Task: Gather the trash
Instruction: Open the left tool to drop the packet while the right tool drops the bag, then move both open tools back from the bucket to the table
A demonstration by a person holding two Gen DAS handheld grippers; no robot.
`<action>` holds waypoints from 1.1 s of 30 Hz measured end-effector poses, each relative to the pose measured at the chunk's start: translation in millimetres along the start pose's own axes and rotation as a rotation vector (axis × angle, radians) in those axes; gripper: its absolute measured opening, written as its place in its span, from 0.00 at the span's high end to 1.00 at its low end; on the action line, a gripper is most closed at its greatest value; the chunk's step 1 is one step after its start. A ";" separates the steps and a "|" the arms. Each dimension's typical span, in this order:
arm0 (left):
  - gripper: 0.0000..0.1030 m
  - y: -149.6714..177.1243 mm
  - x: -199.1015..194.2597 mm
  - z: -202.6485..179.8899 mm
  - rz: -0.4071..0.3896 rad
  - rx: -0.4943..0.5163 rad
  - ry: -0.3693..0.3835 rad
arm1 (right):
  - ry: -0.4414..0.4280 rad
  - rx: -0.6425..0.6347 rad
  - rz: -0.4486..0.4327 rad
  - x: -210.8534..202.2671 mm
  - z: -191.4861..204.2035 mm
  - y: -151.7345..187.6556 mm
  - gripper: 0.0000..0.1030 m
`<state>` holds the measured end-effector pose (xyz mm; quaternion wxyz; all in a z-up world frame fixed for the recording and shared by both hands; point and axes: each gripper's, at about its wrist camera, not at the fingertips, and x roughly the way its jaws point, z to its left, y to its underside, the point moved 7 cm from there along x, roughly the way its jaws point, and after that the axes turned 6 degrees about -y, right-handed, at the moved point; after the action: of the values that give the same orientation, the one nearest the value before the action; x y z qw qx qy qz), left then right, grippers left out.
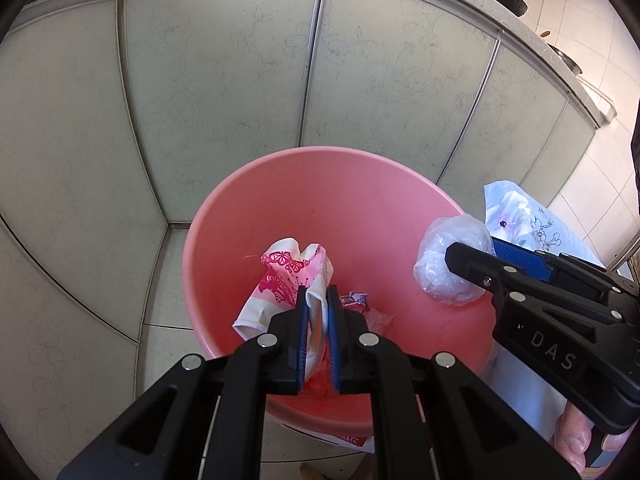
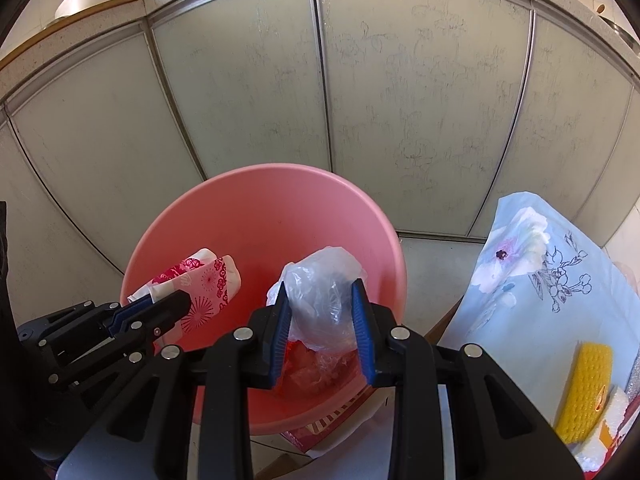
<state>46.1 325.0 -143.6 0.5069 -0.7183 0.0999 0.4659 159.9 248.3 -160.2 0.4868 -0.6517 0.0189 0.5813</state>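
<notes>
A: Well, nearest, the left gripper has its jaws nearly closed, pinching the pink-printed wrapper by its edge, inside the pink basin.

B: And the right gripper?

A: Its jaws stand half-open around the crumpled clear bag over the basin. Both look light, limp and slippery; bunched folds seem the best hold.

Pink basin, crumpled pink-patterned wrapper and clear plastic bag held above it
</notes>
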 end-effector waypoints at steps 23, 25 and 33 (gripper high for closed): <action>0.71 0.5 -2.4 0.0 -0.014 -0.034 -0.021 | -0.036 0.040 0.013 -0.2 -6.8 5.1 0.64; 0.71 -0.1 -3.3 -0.4 -0.015 -0.036 -0.020 | -0.044 0.036 0.009 -2.3 -5.5 5.6 0.59; 0.71 -1.1 -10.2 3.7 -0.026 -0.039 -0.024 | -0.055 0.012 -0.019 -13.1 2.1 -0.1 0.54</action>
<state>39.1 325.2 -135.3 0.4999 -0.7239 0.0752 0.4695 154.1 242.7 -149.6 0.4966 -0.6327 0.0026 0.5942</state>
